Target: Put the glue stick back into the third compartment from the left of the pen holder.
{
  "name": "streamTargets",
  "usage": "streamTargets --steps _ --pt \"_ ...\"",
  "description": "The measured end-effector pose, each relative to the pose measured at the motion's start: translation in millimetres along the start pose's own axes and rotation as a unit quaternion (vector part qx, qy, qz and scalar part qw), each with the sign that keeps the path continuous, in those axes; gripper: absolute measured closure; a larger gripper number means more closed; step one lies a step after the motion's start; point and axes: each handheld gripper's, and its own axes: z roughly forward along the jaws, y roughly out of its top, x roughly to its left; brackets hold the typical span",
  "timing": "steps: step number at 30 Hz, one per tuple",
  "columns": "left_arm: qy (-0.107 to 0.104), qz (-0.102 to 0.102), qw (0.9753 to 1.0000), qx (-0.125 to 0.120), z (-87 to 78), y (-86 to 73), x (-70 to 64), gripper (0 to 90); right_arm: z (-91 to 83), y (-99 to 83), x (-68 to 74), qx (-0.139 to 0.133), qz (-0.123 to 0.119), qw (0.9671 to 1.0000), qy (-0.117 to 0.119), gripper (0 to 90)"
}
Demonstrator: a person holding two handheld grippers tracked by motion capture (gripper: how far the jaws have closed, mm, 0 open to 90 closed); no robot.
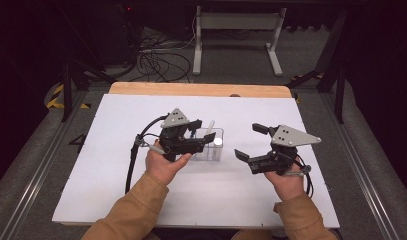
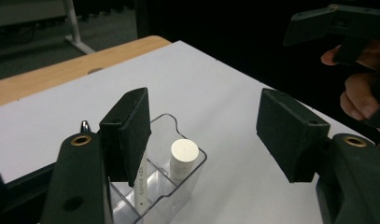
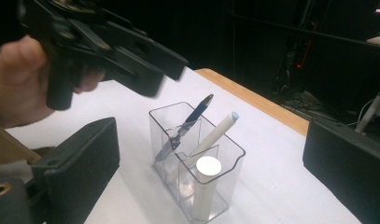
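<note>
A clear plastic holder [image 1: 217, 153] with several compartments stands mid-table. In it are a dark blue pen [image 3: 191, 124], a white pen [image 3: 216, 132] and a thick white cylinder [image 3: 208, 167]. My left gripper [image 1: 202, 131] hovers open just above and left of the holder, one jaw over its near compartments, with nothing between the jaws. In the left gripper view the cylinder [image 2: 184, 155] and the white pen [image 2: 143, 183] sit below the left pad [image 2: 128, 135]. My right gripper [image 1: 251, 142] is open and apart from the holder, to its right.
The white mat [image 1: 141, 195] covers the table, with a wooden strip [image 1: 191, 89] along its far edge. Beyond that are a dark floor, loose cables [image 1: 158, 62] and a white stand [image 1: 236, 30]. A black cable [image 1: 131, 165] trails from the left gripper.
</note>
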Motion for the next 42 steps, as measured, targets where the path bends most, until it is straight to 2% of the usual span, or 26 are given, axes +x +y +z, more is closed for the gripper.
streamTargets --steps 4,5,11,18,24,30,36,37,42 --pt "-0.011 0.001 0.9998 -0.016 -17.5 -6.7 3.9 30.1 -2.2 -1.8 1.0 0.006 -0.001 1.0 -0.002 4.0" --pt "-0.008 0.006 0.9998 -0.018 -22.5 -8.4 5.0 29.5 -2.7 -2.5 1.5 0.007 -0.002 1.0 -0.001 4.0" --pt "0.002 0.0 0.9994 -0.034 -48.2 -21.3 9.7 27.5 -6.0 -6.7 4.7 0.013 -0.005 0.9999 -0.003 3.7" --pt "0.015 0.019 0.9987 -0.045 -68.5 -37.1 12.0 23.9 -9.2 -13.5 5.7 0.019 -0.003 0.9998 -0.004 3.2" --pt "0.017 0.026 0.999 -0.033 -80.3 -48.8 14.6 21.9 -12.6 -21.1 6.1 0.023 -0.002 0.9997 -0.004 2.7" --pt "0.035 0.055 0.9976 -0.023 -88.8 -61.8 17.7 18.5 -15.5 -28.2 6.6 0.029 -0.001 0.9996 -0.005 2.4" --pt "0.04 0.056 0.9977 -0.002 -94.5 -72.3 22.4 15.4 -16.5 -32.8 6.7 0.034 -0.001 0.9994 -0.006 2.3" --pt "0.044 0.061 0.9972 -0.001 -95.6 -73.9 23.3 15.0 -16.6 -33.2 6.6 0.034 -0.001 0.9994 -0.006 2.2" --pt "0.049 0.061 0.9969 -0.009 -100.9 -82.7 26.5 12.3 -17.3 -34.9 5.5 0.033 0.001 0.9994 -0.006 2.1"
